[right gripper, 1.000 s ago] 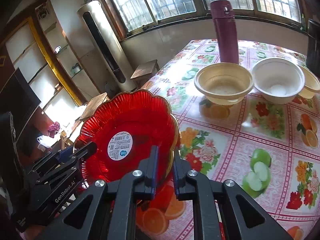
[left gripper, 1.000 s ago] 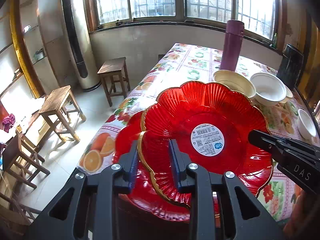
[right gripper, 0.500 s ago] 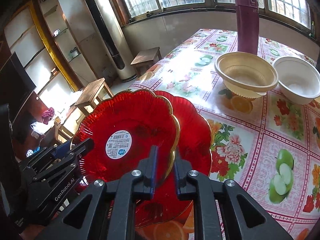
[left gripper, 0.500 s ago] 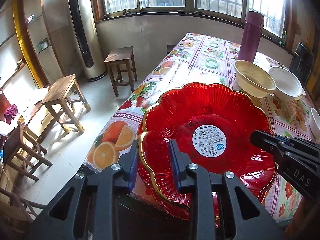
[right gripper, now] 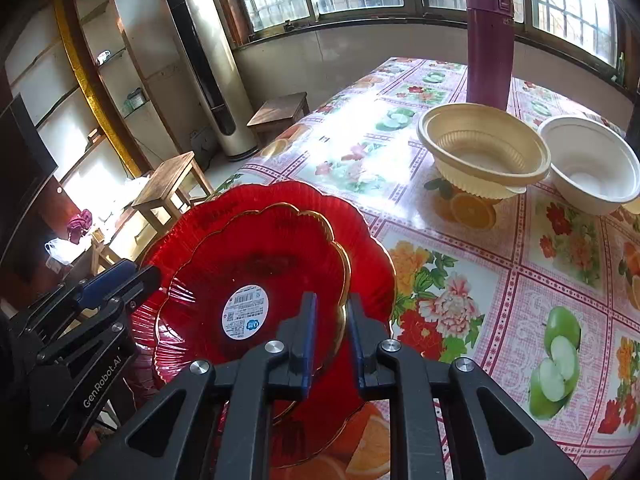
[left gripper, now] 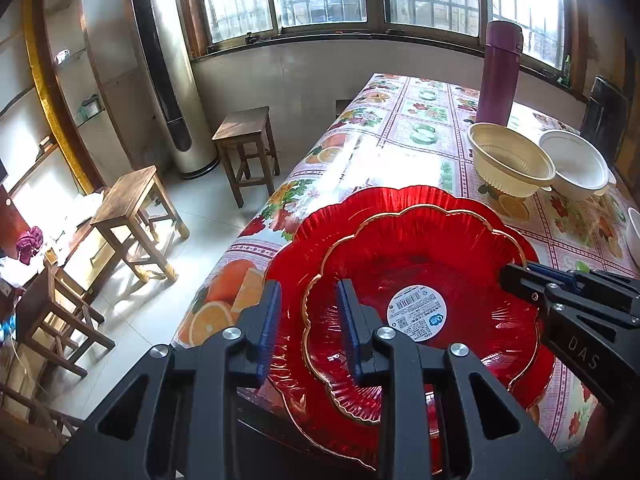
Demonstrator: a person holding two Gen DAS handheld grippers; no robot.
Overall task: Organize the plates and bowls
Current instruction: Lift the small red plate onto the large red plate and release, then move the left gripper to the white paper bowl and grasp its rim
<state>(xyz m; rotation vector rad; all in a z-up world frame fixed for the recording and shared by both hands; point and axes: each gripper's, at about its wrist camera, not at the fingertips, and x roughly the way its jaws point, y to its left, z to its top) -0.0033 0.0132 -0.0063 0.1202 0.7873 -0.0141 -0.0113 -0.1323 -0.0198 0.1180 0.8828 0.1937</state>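
Two red scalloped plates sit nested at the near-left corner of the table (right gripper: 460, 280): the smaller gold-rimmed plate (left gripper: 420, 280) lies inside the larger red plate (left gripper: 304, 240), which overhangs the table's near edge a little. The left gripper (left gripper: 308, 324) is spread, its fingers straddling the left rims without gripping, so the stack seems already to bear the plate's weight. The right gripper (right gripper: 330, 334) has its jaws close on either side of the smaller plate's right rim; whether they pinch it I cannot tell. To finish well, I judge the right jaws should part fully and draw straight back, level with the rim, so that nothing tilts or drags the stack further over the edge. The beige bowl (right gripper: 480, 156) and white bowl (right gripper: 588, 168) wait near the table's far right side, beside the purple flask (right gripper: 490, 40).
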